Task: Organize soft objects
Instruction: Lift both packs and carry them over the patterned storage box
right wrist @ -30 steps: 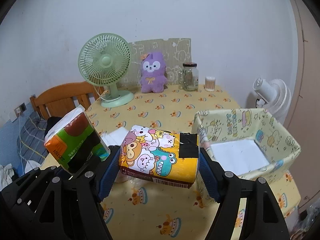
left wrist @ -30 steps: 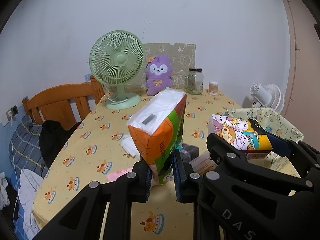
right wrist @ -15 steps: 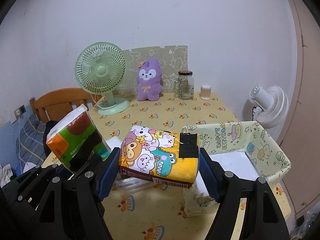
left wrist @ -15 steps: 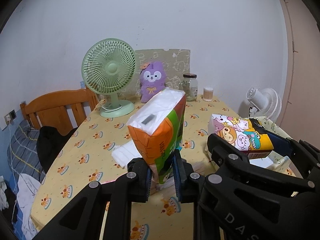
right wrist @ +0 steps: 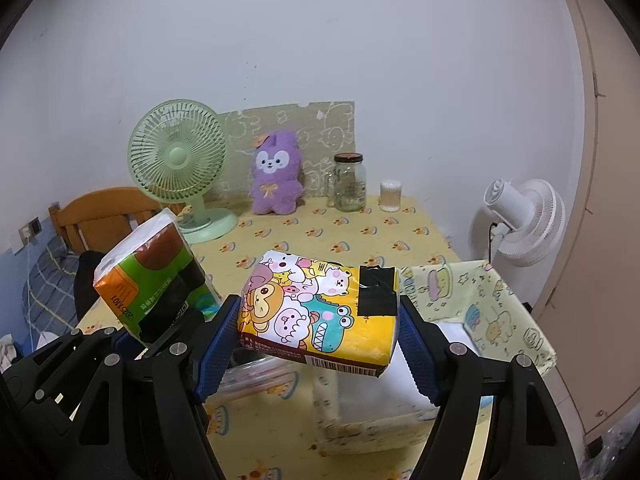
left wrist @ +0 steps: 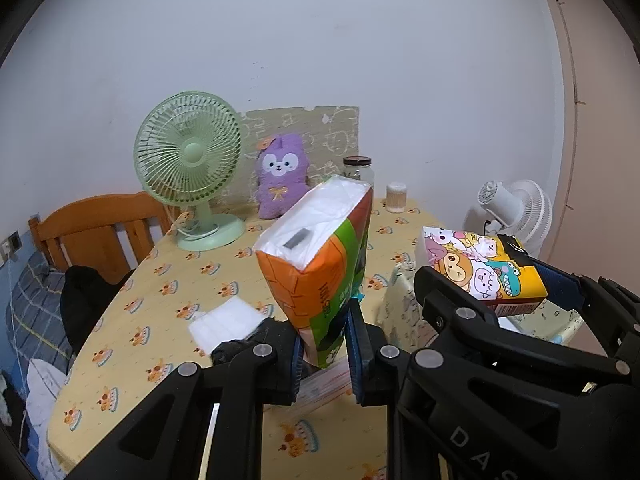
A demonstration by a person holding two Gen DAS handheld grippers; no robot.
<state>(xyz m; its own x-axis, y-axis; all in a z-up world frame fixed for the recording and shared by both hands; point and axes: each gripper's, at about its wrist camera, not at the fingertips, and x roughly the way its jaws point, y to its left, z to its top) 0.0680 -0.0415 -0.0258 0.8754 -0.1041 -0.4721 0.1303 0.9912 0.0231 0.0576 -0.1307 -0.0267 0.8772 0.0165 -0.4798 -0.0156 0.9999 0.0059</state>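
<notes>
The left tool (left wrist: pixel 323 346) is clamped on the lower end of an orange-and-green soft plastic tissue pack (left wrist: pixel 320 256), long axis near upright, tilted away, raised above the yellow cake-print desk (left wrist: pixel 160 288). The right tool (right wrist: pixel 320 340) squeezes the 2 short ends of a yellow cartoon-print tissue pack (right wrist: pixel 316 308), lying crosswise beside the pale fabric bin (right wrist: pixel 492 312). Both look light, squashy, slippery

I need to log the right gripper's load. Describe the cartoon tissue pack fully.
The cartoon tissue pack is a soft plastic-wrapped block, yellow with printed animals, a black tape patch on top and a barcode along its lower edge. It lies lengthwise, slightly tilted, clamped end to end between the right gripper's blue pads, held in the air above the tablecloth beside the fabric bin.
</notes>
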